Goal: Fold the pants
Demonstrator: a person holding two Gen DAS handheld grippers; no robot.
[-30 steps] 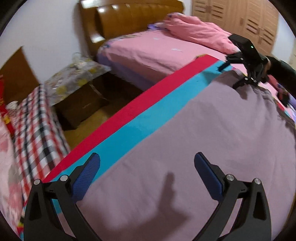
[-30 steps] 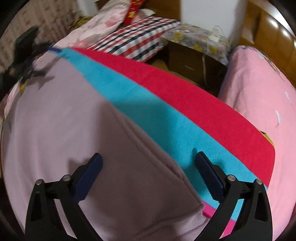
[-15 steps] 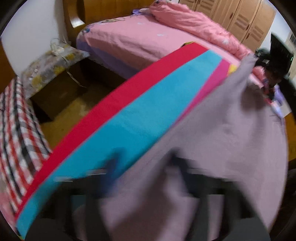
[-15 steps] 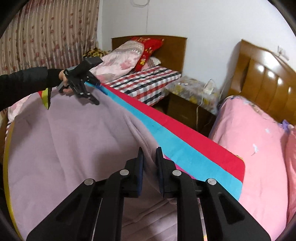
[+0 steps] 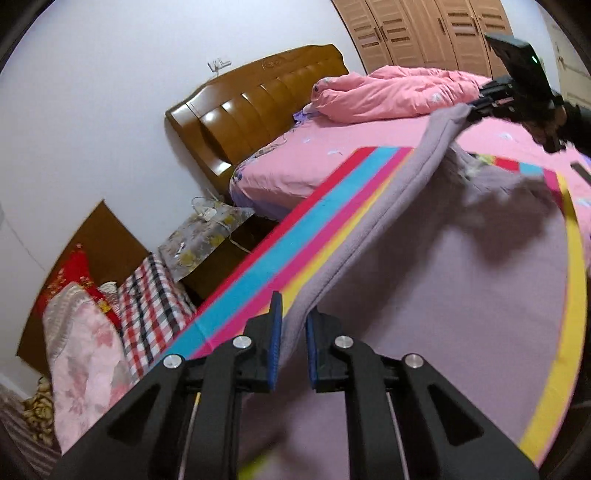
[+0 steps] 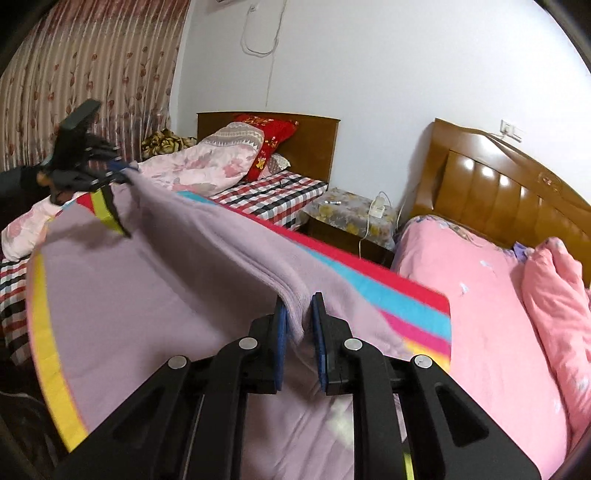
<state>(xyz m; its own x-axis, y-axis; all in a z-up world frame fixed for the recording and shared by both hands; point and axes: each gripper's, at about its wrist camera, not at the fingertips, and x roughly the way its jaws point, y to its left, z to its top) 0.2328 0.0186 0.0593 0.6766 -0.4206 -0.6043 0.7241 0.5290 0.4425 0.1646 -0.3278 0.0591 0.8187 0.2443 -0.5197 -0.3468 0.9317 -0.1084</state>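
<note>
Mauve pants (image 5: 443,277) lie spread over a striped cloth (image 5: 303,229) of red, blue, pink and yellow bands. Their far edge is raised off the cloth and stretched taut between both grippers. In the left wrist view my left gripper (image 5: 293,306) has that edge between its blue pads, and its jaws are closing on it. My right gripper (image 5: 476,107) shows at the top right, pinching the other end. From the right wrist view, my right gripper (image 6: 298,301) is shut on the thick hem of the pants (image 6: 166,277). My left gripper (image 6: 122,171) grips the far end at upper left.
A pink bed (image 5: 314,155) with a heaped pink duvet (image 5: 388,92) and brown headboard (image 5: 258,103) lies beyond the cloth. A cluttered nightstand (image 5: 207,236) stands between it and a checked bed (image 5: 151,302). A wooden wardrobe (image 5: 424,29) is behind.
Both grippers went from wide open above the flat pants to closed on the far edge. They have lifted that edge, and more of the striped cloth now shows.
</note>
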